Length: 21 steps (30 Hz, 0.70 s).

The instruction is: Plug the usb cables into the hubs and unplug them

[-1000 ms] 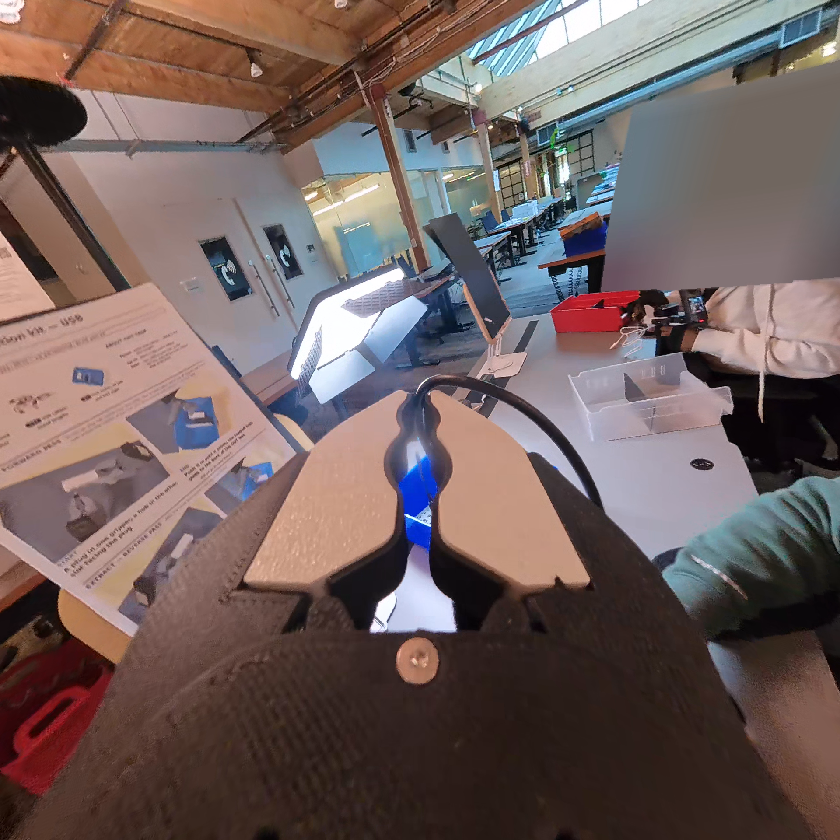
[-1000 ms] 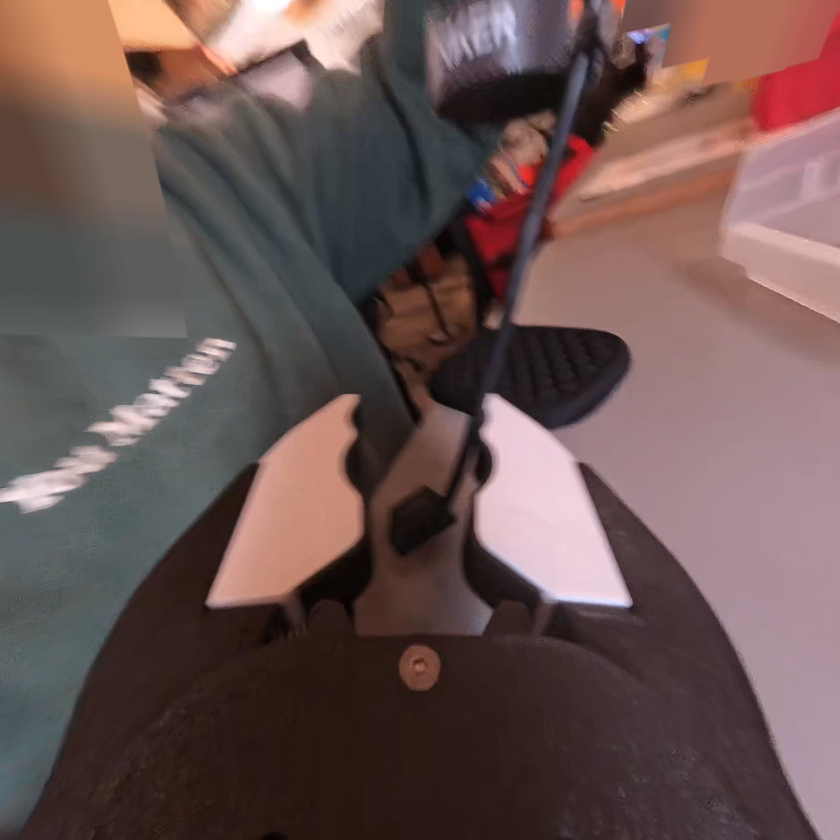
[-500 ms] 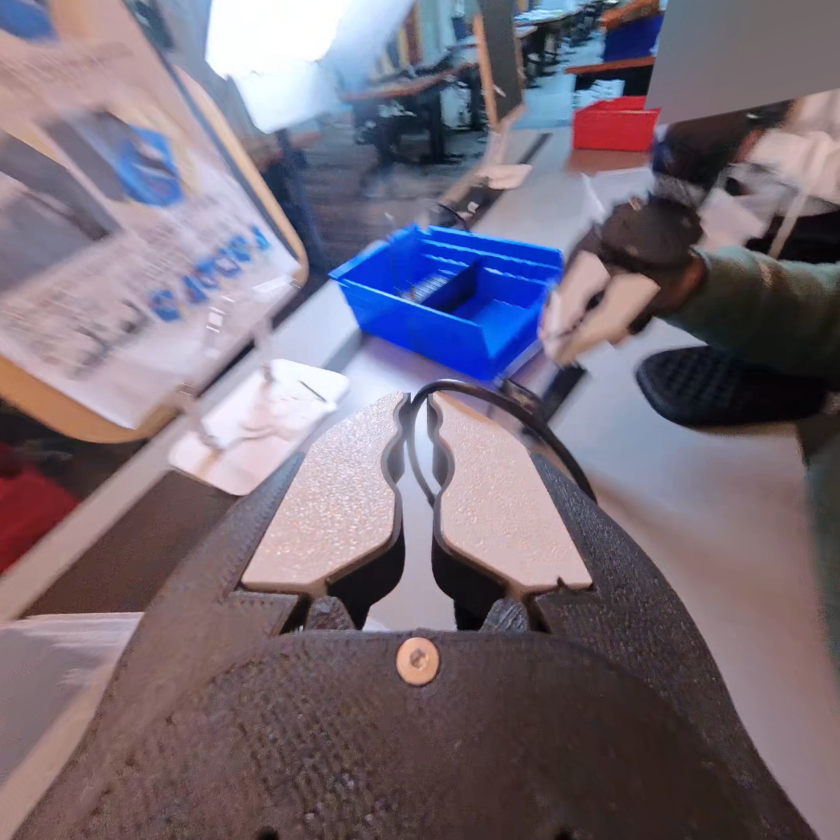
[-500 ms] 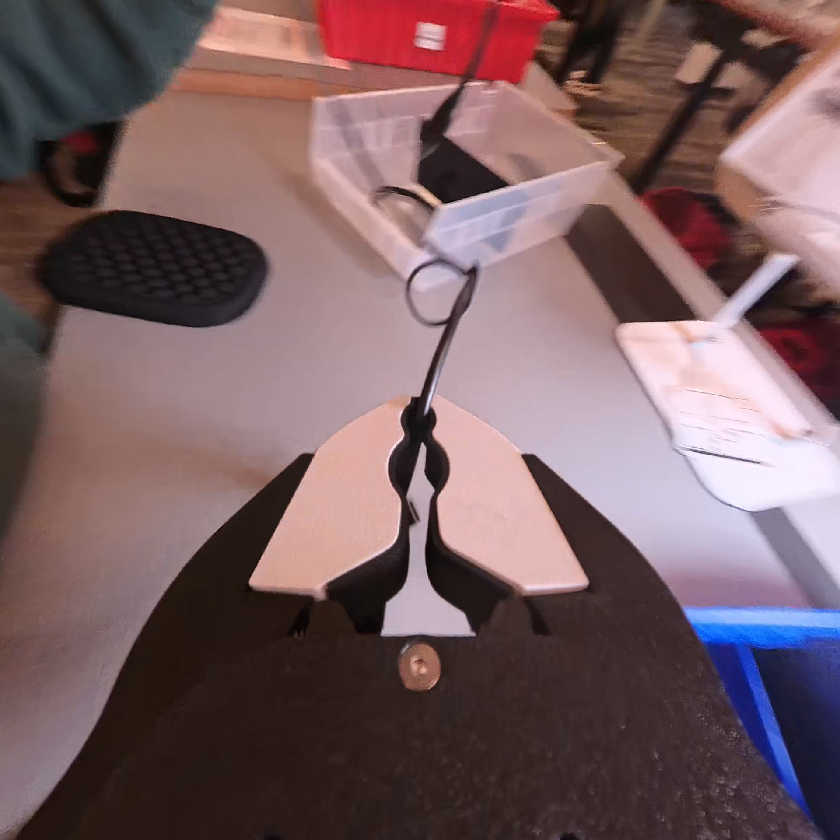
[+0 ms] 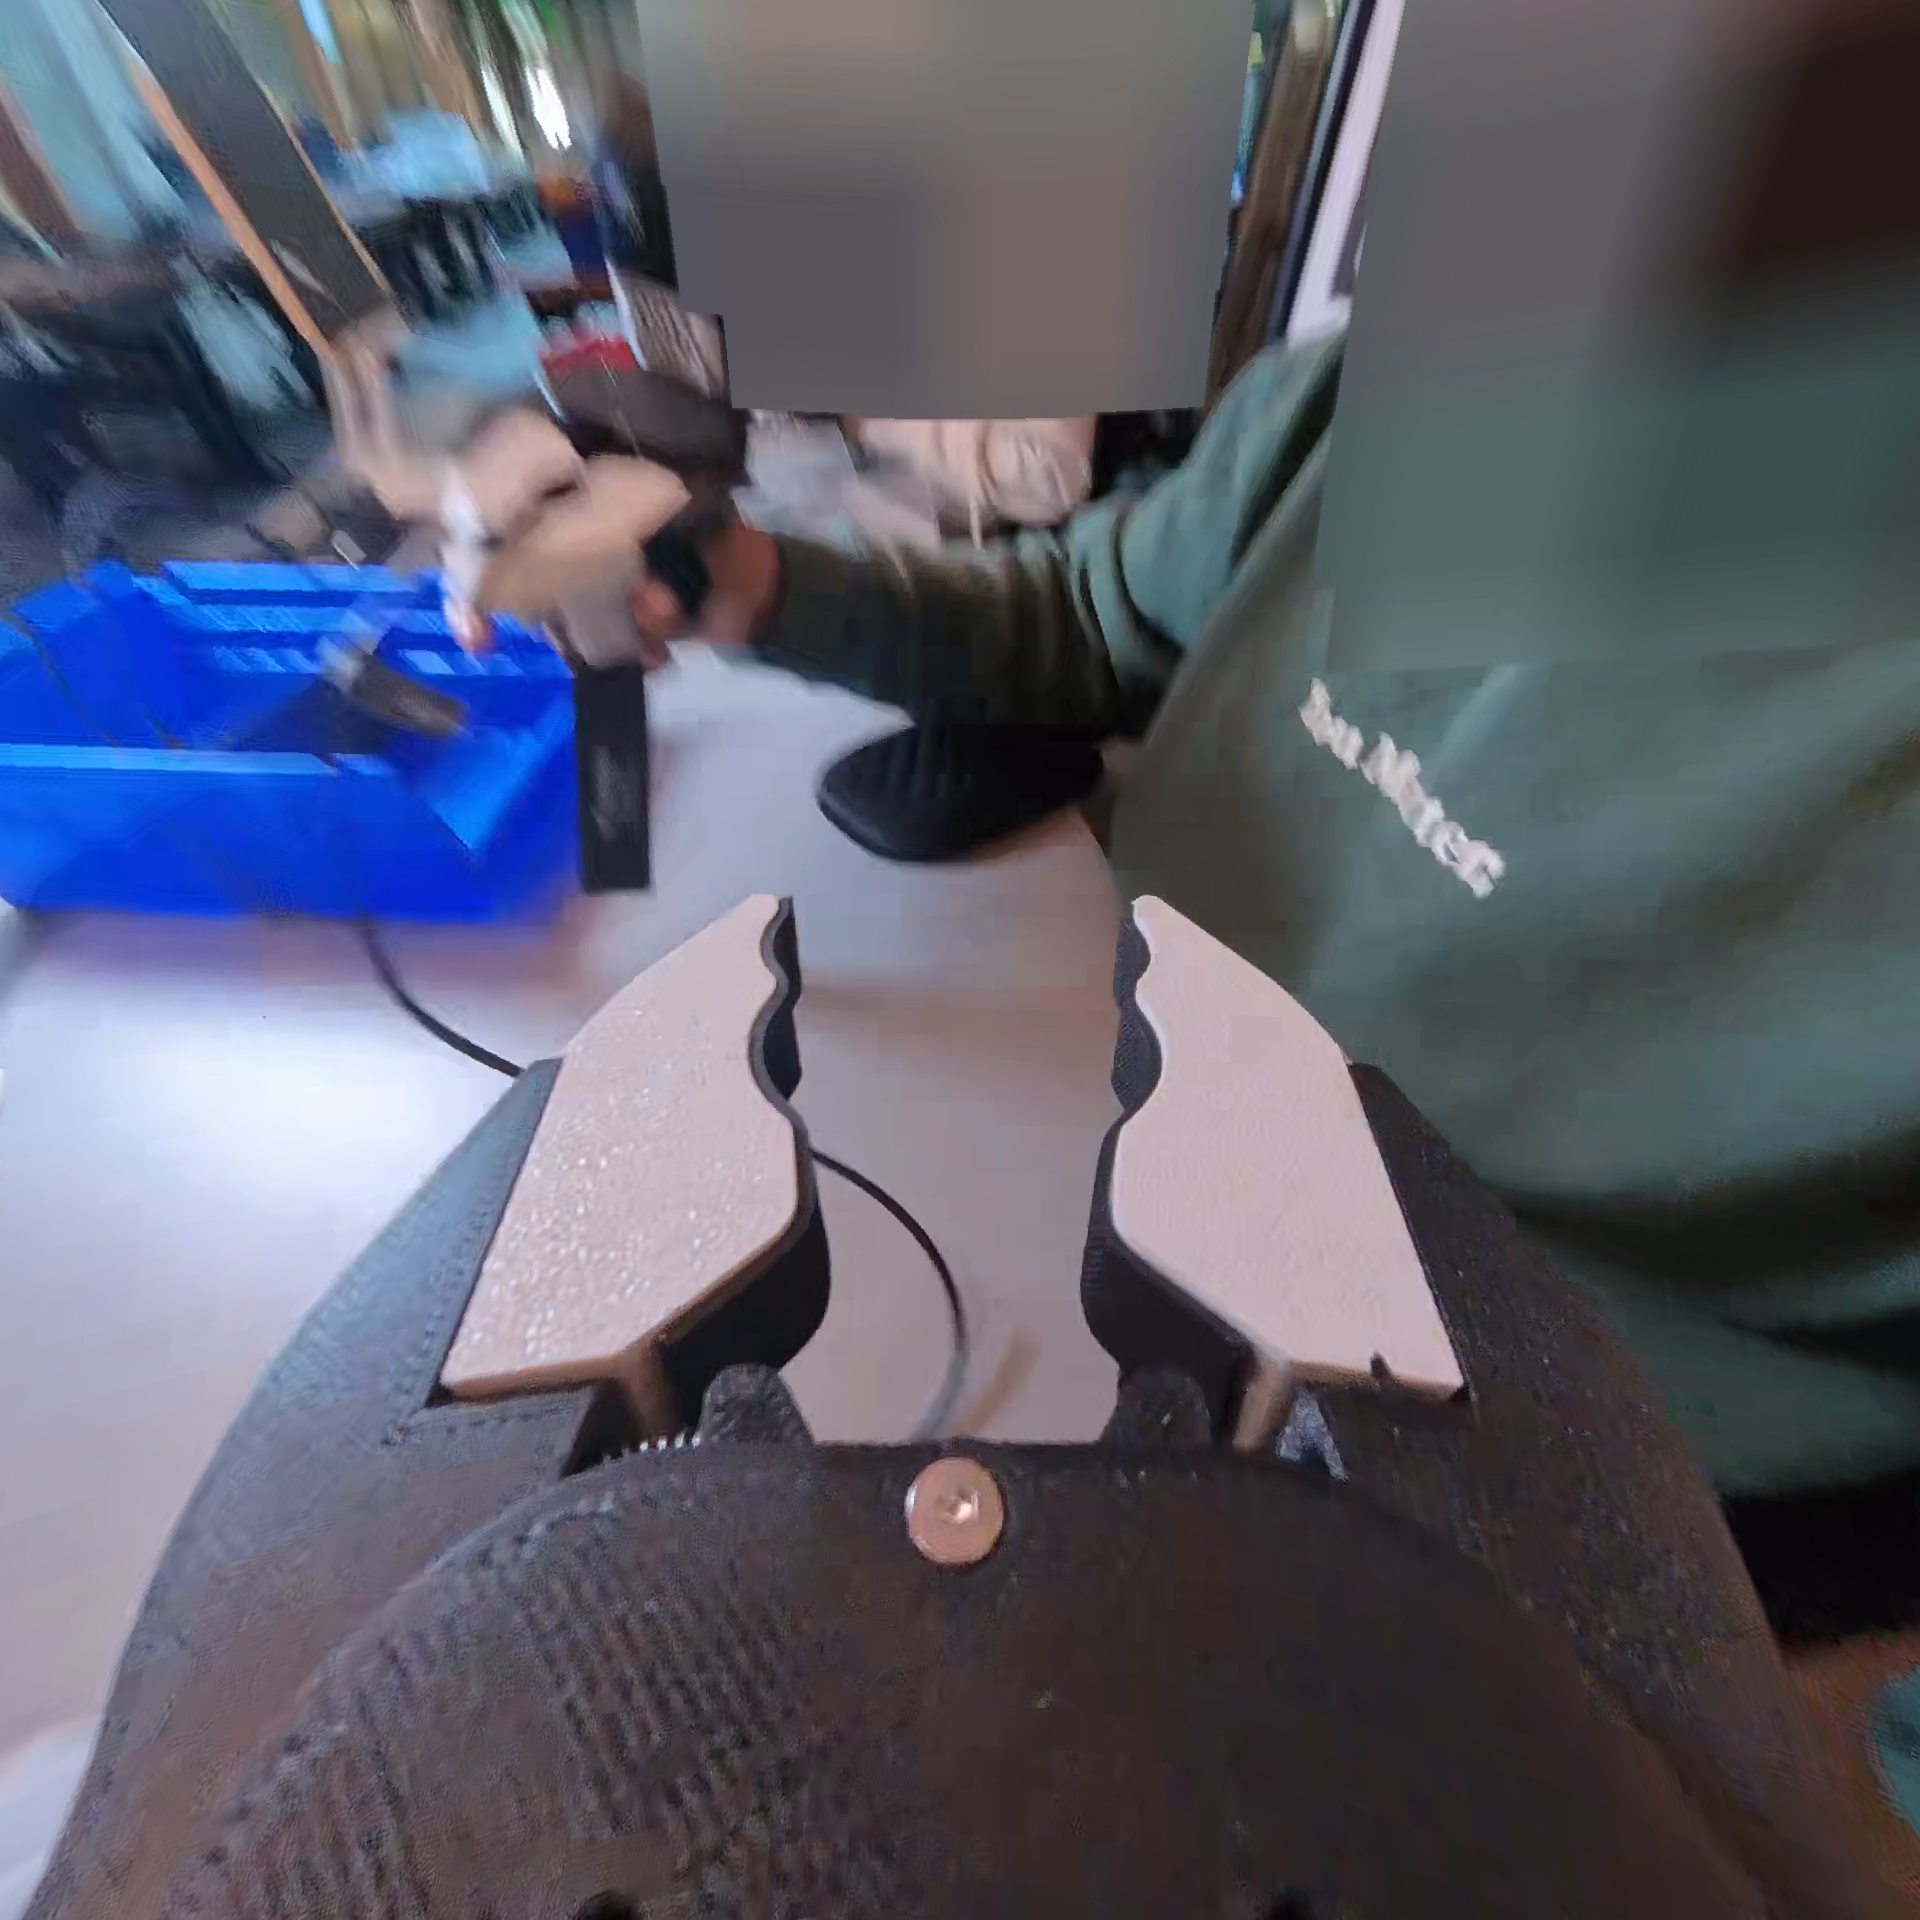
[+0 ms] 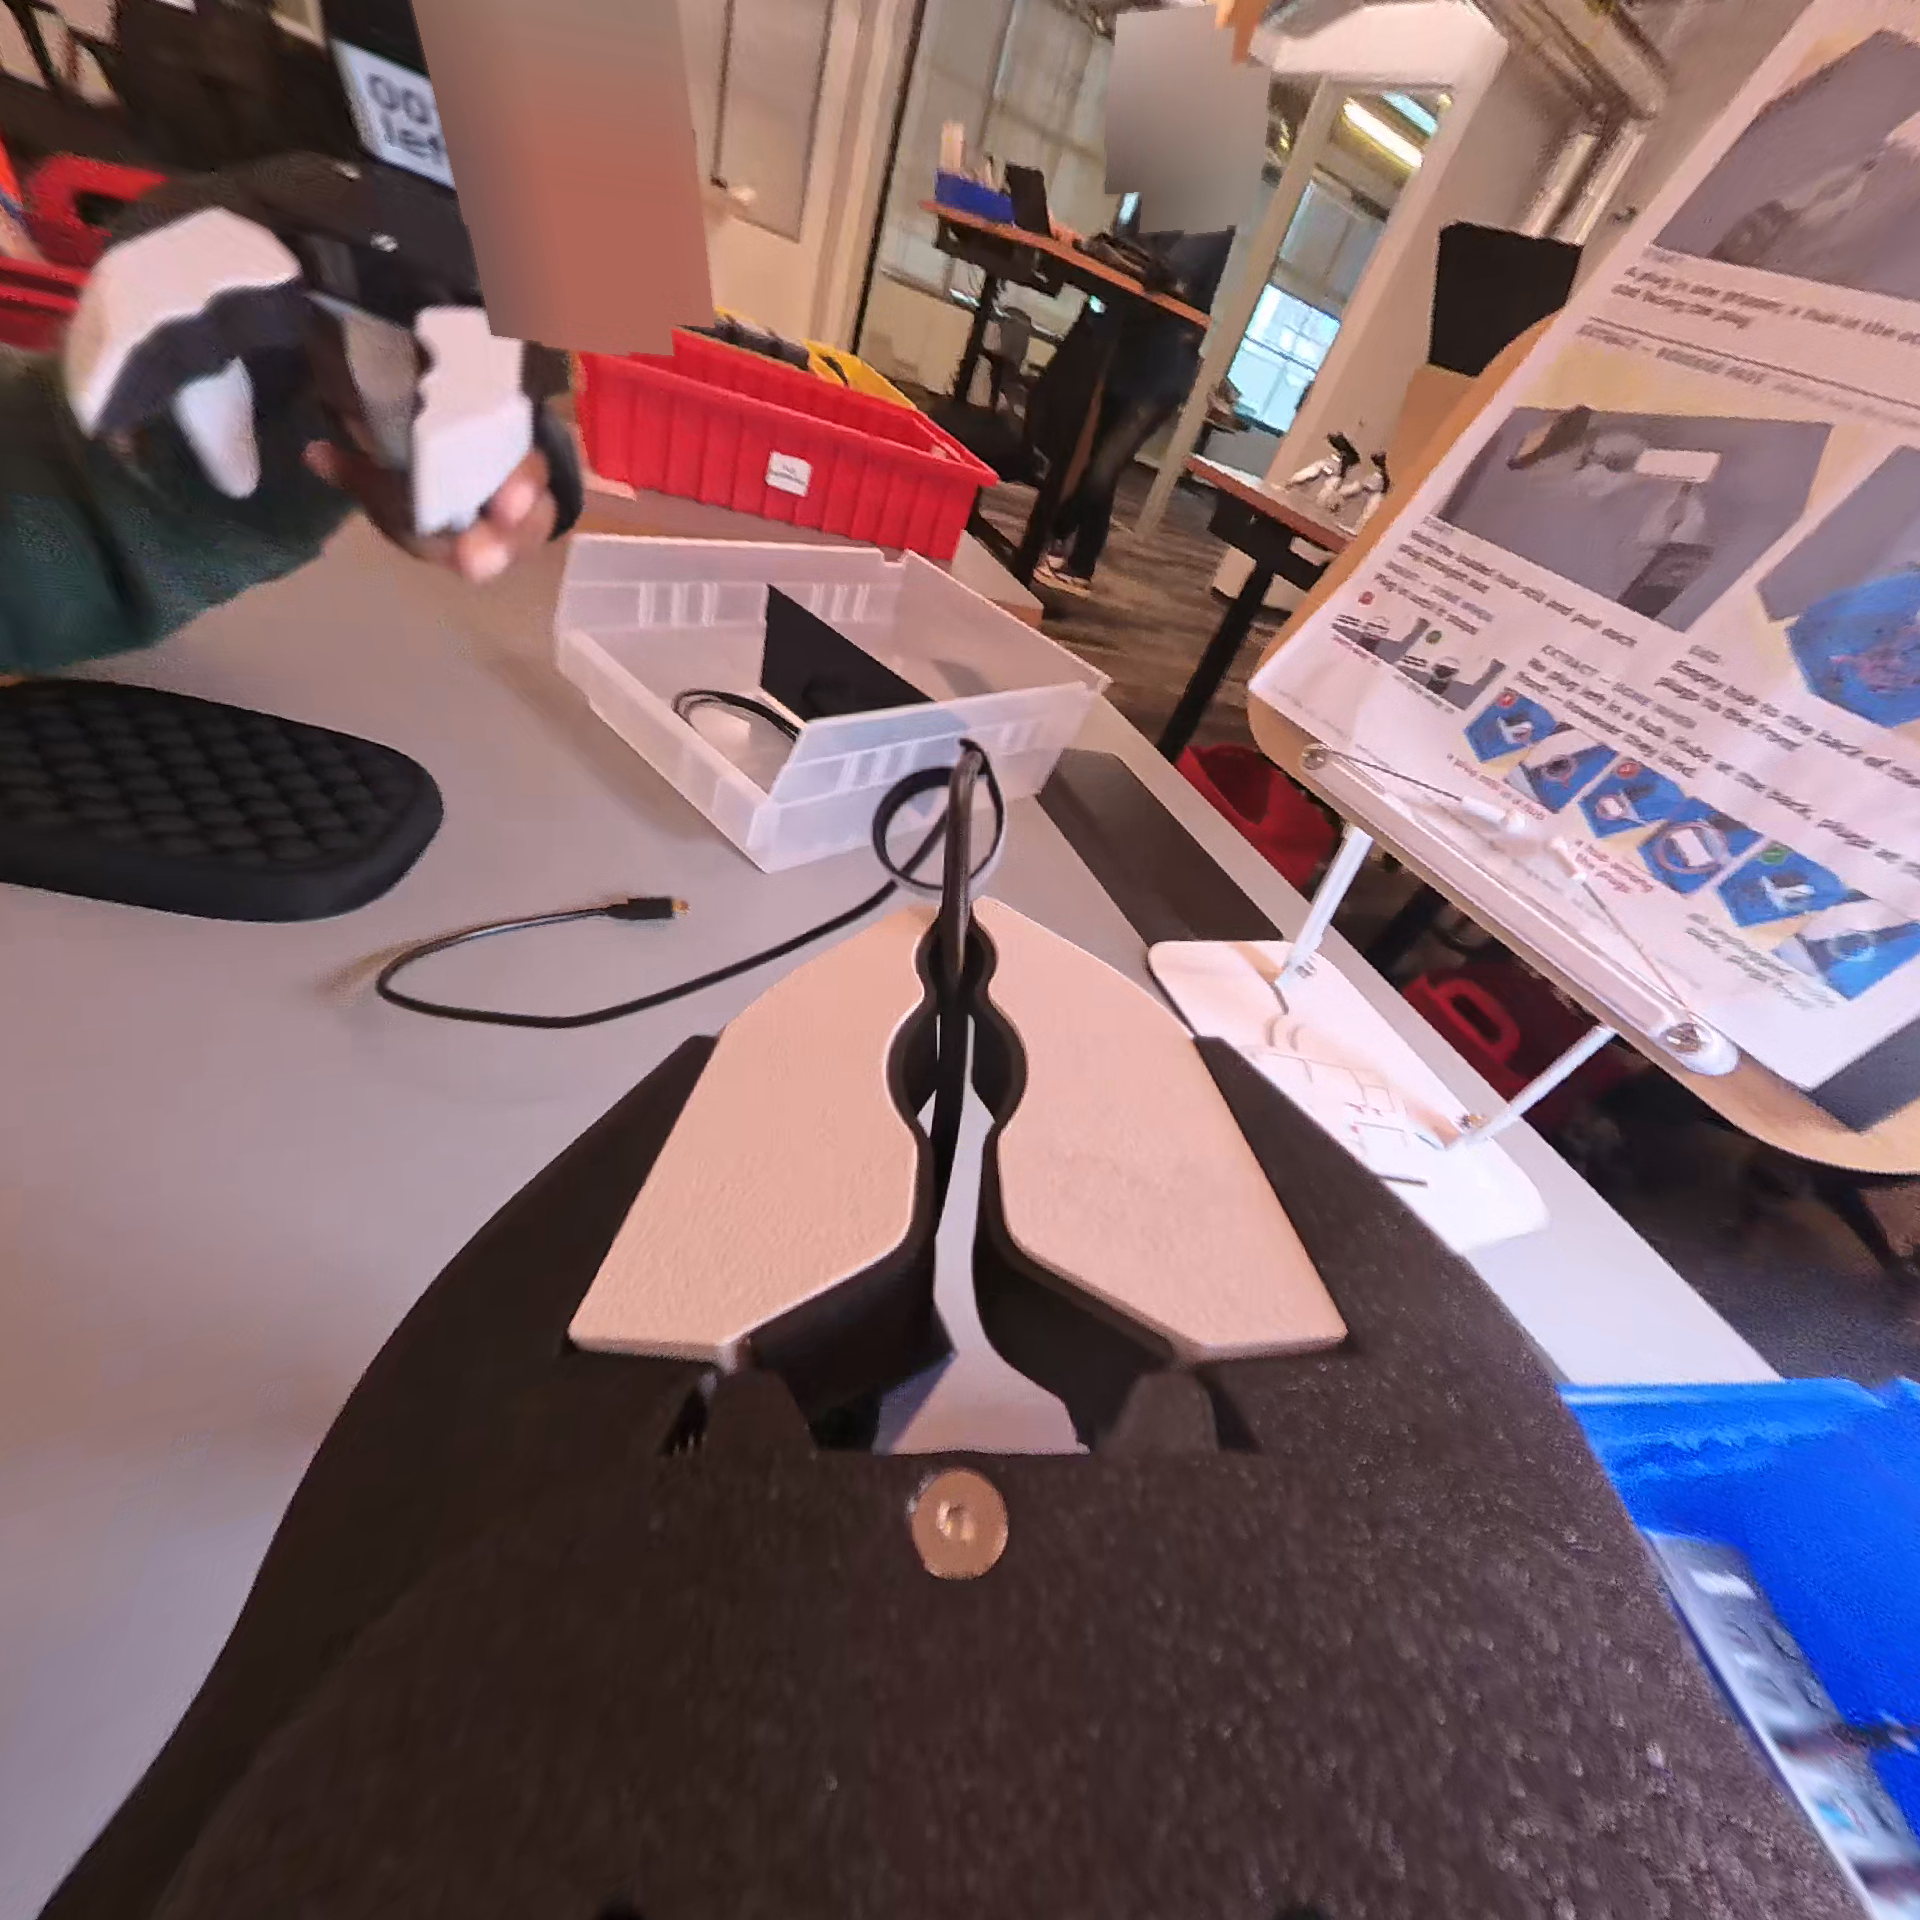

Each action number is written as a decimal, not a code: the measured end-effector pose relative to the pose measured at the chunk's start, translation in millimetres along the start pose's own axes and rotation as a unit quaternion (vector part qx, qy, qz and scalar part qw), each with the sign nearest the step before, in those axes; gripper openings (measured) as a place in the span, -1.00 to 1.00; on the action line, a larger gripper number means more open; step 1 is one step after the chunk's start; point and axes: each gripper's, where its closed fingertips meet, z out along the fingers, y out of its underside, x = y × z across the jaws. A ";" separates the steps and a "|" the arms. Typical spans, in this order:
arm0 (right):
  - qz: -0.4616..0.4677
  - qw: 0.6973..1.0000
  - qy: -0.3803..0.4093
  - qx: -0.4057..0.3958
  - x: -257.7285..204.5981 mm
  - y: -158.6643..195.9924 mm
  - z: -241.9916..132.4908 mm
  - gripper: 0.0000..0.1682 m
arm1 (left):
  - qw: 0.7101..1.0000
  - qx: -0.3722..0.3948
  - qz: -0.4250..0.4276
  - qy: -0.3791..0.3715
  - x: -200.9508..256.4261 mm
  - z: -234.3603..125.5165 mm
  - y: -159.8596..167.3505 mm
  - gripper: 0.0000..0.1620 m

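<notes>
Left claw is spread wide and empty, low over the grey surface. A black cable lies on the surface under and between its fingers, running back toward the blue bin.

Right claw is pressed together, pinching a black usb cable between the fingers. That cable rises past the tips, loops just in front of the clear plastic tray, then trails left across the surface and ends in a small plug lying flat, near the black mat.

In the left wrist view the right claw shows farther off, blurred, above the blue bin, with a black hub hanging below it beside the bin's right wall. Can't tell from that view how the hub is held.

An instruction sheet on a board stands right of the tray; a red bin sits behind it.
</notes>
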 end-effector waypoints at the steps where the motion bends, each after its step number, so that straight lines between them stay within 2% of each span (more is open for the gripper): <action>1: 0.005 1.000 -0.015 0.010 -4.3 -0.4 0.7 -1.00 | 0.999 0.029 0.008 -0.022 -9.4 -3.2 -12.6 -0.36; 3: 0.013 0.998 -0.050 0.032 -15.1 -2.1 1.5 -1.00 | 0.994 0.066 -0.006 -0.087 -43.6 -0.5 -23.7 -0.50; 6: 0.031 0.994 -0.088 0.060 -26.0 -4.1 1.4 -0.99 | 0.985 0.023 -0.055 -0.163 -97.8 30.9 7.2 -0.54; 8: 0.056 0.992 -0.094 0.070 -26.9 -2.9 2.1 -0.99 | 0.985 -0.032 -0.043 -0.165 -107.3 62.9 32.3 -0.59; 10: 0.075 0.992 -0.085 0.063 -24.8 2.2 3.5 -0.99 | 0.991 -0.042 -0.011 -0.126 -86.8 100.5 35.6 -0.70; 12: 0.093 0.991 -0.080 0.060 -24.9 4.0 5.6 -0.99 | 0.984 -0.079 0.020 -0.156 -82.9 132.0 47.1 -0.61; 14: 0.120 0.986 -0.084 0.078 -28.0 -3.4 9.1 -0.99 | 0.974 -0.101 0.039 -0.200 -88.4 154.5 58.8 -0.43; 15: 0.140 0.982 -0.087 0.092 -29.6 -9.5 11.4 -0.99 | 0.969 -0.103 0.049 -0.219 -93.2 162.2 62.5 -0.40; 18: 0.211 0.958 -0.110 0.160 -36.4 -34.7 13.4 -0.99 | 0.951 -0.116 0.080 -0.277 -117.3 171.8 69.1 -0.07; 21: 0.278 0.926 -0.142 0.211 -40.5 -53.4 10.0 -0.99 | 0.956 -0.119 0.065 -0.260 -123.1 181.5 72.0 -0.03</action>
